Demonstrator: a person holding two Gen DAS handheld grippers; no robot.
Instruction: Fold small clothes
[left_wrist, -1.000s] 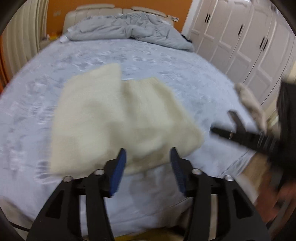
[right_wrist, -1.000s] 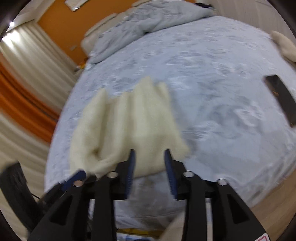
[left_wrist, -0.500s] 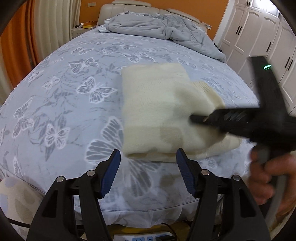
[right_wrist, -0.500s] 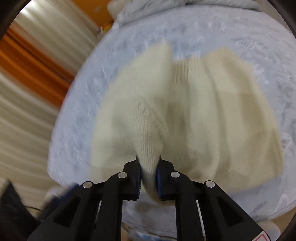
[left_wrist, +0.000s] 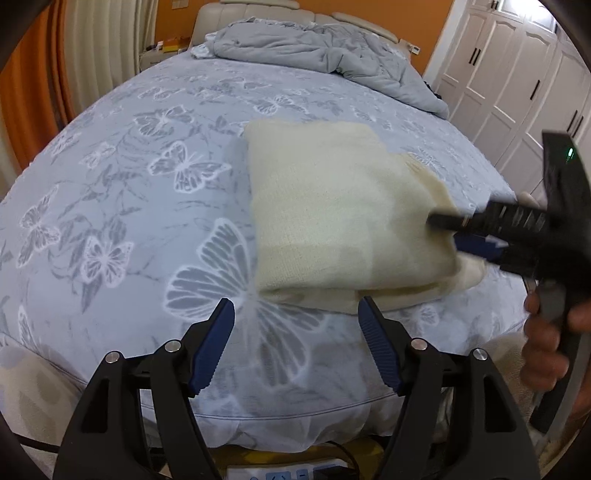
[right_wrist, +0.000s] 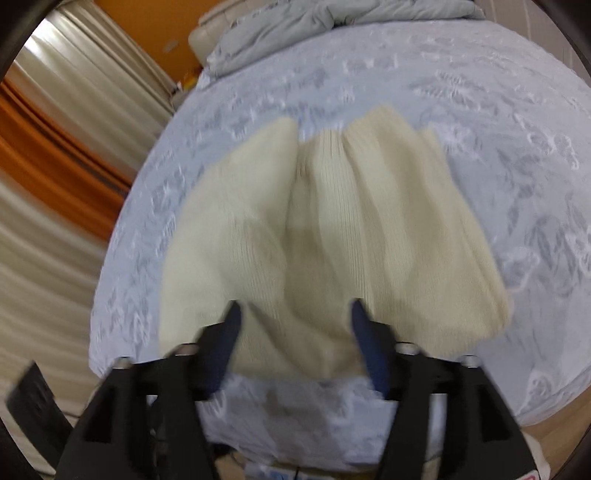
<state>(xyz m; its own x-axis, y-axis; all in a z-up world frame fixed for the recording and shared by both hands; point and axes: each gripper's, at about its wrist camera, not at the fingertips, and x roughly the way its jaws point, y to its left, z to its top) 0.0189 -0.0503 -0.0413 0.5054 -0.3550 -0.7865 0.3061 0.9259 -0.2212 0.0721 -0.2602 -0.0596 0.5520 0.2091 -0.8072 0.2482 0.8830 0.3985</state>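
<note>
On the bed (left_wrist: 122, 206), near its front edge, lies a cream knitted top (left_wrist: 343, 218). It is folded over, so a thick soft edge faces the front. The bed has a pale blue sheet with white and grey butterflies on it. A big butterfly sits just in front of the folded top.

The left claw (left_wrist: 296, 347) is low at the front edge of the bed. Its two blue fingers (left_wrist: 216, 343) are spread wide apart. Nothing is between them. They sit just in front of the top and do not touch it.

The right claw (right_wrist: 293, 332) is spread wide too. In the right wrist view the picture is blurry, and the cream top (right_wrist: 332, 236) fills the space past its fingers. The fingertips lie over the near edge of the top, but they do not pinch it. In the left wrist view this claw (left_wrist: 443, 229) reaches in from the right side, and its tip is on the right part of the top. A hand (left_wrist: 546, 343) holds its handle.

At the far end of the bed a grey blanket (left_wrist: 321, 48) is piled up in a heap. White wardrobe doors (left_wrist: 509, 74) stand on the right. An orange curtain (left_wrist: 26, 85) hangs on the left.
</note>
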